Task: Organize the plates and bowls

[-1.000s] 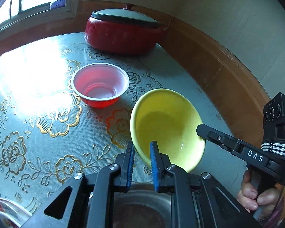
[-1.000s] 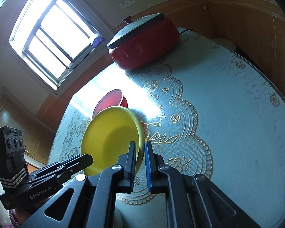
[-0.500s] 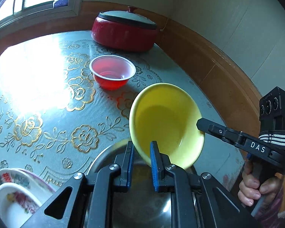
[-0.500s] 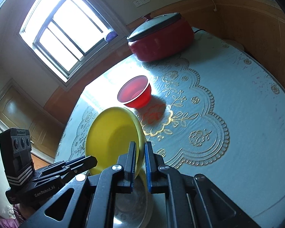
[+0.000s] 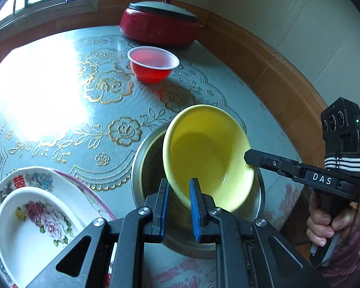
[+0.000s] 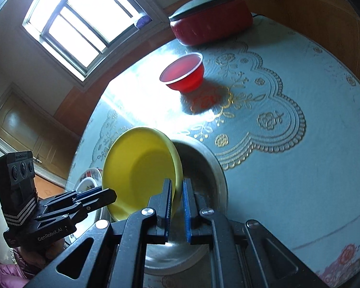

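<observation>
The left gripper (image 5: 178, 192) pinches the near rim of a tilted yellow bowl (image 5: 204, 151), held over a steel basin (image 5: 144, 168) just ahead. The right gripper (image 5: 248, 158) grips the bowl's rim from the right. Left of the fingers lie two flowered plates (image 5: 36, 216); farther ahead stand a red bowl (image 5: 152, 64) and a red pot (image 5: 158, 22).

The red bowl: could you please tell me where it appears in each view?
Left wrist: red bowl upper centre, in front of the red pot.
Right wrist: red bowl upper centre, below and left of the pot.
Shared landmark: the pot at the table's far edge.
</observation>
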Tool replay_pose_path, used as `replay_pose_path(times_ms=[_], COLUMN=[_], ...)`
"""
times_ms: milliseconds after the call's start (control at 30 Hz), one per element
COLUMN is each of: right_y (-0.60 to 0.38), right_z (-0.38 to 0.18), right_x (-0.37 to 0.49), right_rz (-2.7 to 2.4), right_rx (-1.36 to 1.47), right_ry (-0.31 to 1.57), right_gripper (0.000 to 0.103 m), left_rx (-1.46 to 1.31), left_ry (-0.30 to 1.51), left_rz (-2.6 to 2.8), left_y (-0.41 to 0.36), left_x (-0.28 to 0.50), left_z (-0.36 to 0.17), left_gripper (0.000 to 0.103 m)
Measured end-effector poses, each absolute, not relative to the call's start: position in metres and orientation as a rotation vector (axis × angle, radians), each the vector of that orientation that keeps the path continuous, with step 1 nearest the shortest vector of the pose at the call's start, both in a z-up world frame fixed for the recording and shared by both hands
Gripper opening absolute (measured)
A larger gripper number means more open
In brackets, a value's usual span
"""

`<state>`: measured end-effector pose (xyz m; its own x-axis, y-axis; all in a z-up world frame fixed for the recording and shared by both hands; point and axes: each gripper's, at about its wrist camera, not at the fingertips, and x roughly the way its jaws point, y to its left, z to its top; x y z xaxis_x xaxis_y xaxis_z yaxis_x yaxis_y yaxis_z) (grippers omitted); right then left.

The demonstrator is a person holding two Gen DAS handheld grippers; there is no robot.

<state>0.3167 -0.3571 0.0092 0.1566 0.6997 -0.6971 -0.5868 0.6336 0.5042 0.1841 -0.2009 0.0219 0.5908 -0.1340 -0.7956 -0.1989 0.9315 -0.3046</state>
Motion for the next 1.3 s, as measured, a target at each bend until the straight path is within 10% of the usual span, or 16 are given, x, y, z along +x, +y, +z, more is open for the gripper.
replay_pose_path(times_ms=[1300], right_y=[-0.336], right_z=[0.003], right_x=[0.29], right_rz=[0.812], right_rx=[-0.192], right_ry=[1.066], right_gripper=[0.015], left_rx=[-0.292], left_ry=[1.002], left_rz=[0.028], left_y=[-0.209], left_x=[0.187], left_z=[0.001], left_gripper=[0.022])
